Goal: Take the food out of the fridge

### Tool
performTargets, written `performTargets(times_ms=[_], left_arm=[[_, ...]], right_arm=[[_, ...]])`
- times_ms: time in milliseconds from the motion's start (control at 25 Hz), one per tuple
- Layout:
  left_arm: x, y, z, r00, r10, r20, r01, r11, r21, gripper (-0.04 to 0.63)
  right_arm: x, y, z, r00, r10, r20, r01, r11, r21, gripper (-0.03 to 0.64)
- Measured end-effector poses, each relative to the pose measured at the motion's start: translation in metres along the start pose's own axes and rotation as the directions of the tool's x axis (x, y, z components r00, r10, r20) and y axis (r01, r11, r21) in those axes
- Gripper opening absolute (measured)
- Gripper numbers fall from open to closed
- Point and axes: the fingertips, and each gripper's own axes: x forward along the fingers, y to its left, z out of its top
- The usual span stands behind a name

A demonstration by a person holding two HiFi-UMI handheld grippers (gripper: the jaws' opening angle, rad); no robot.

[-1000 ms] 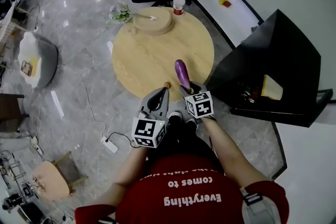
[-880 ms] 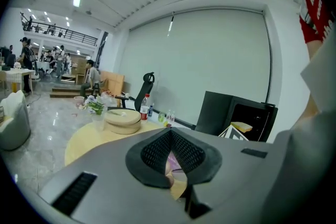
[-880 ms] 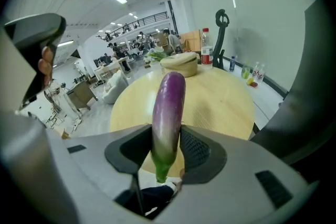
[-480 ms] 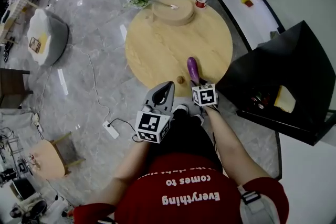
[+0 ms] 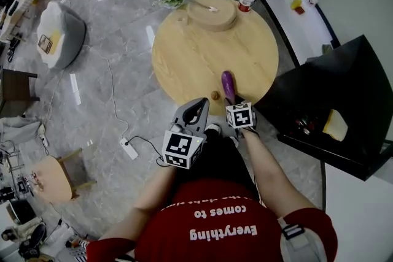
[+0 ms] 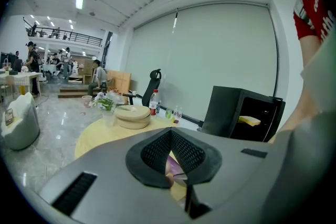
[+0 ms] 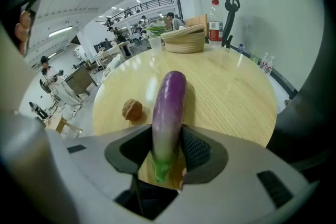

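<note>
Head view: your right gripper point(image 5: 234, 101) pinches the eggplant point(image 5: 228, 84) at the table's point(image 5: 184, 58) near edge.
Long axis: it points away from you.
Left gripper view: your left gripper point(image 6: 169, 136) is pressed together and empty.
Right gripper view: stem end between the jaws, wood right beneath; contact unclear.

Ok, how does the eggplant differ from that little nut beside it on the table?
The eggplant is long, smooth and purple with a green stem end; the nut is small, round, wrinkled and brown. The eggplant is gripped in the right tongs; the nut lies free on the round table. Both are at the table's near edge.
</note>
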Motion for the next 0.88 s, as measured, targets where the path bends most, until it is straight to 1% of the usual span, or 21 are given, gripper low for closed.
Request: performTargets(times_ms=[200,280,440,480,520,640,880], left_arm=[[0.004,-0.004,0.002,1.000,-0.008,0.005,0.008,1.000,-0.003,0.003],[0.005,-0.005,0.002,1.000,-0.011,0.011,0.011,1.000,-0.006,0.003],[0.004,-0.002,0.002,1.000,-0.004,0.015,0.004,1.000,-0.019,0.003],[0.004,-0.002,0.000,1.000,-0.003,0.014,0.003,1.000,-0.025,0.003],[0.004,-0.002,-0.001,1.000,-0.003,0.015,0.004,1.000,-0.029,0.003],[0.004,-0.006,-0.003,1.000,-0.014,0.017,0.015,0.999,-0.030,0.003],[-0.001,-0.016,-0.008,0.999,-0.034,-0.002,0.034,0.999,-0.024,0.003]], right_arm=[[-0.007,0.004,0.006,0.999,0.040,0.011,-0.040,0.999,0.011,0.171],[-0.015,0.003,0.010,0.999,0.026,0.025,-0.026,1.000,0.003,0.172],[-0.039,-0.002,0.020,0.996,-0.045,0.072,0.046,0.999,-0.014,0.160],[-0.044,-0.003,0.021,0.995,-0.056,0.082,0.057,0.998,-0.008,0.094],[-0.048,-0.003,0.021,0.995,-0.058,0.085,0.058,0.998,0.005,0.010],[-0.051,0.001,0.016,0.997,-0.026,0.074,0.023,0.999,0.044,0.009],[-0.063,0.011,0.018,0.996,-0.001,0.089,-0.003,0.999,0.039,0.009]])
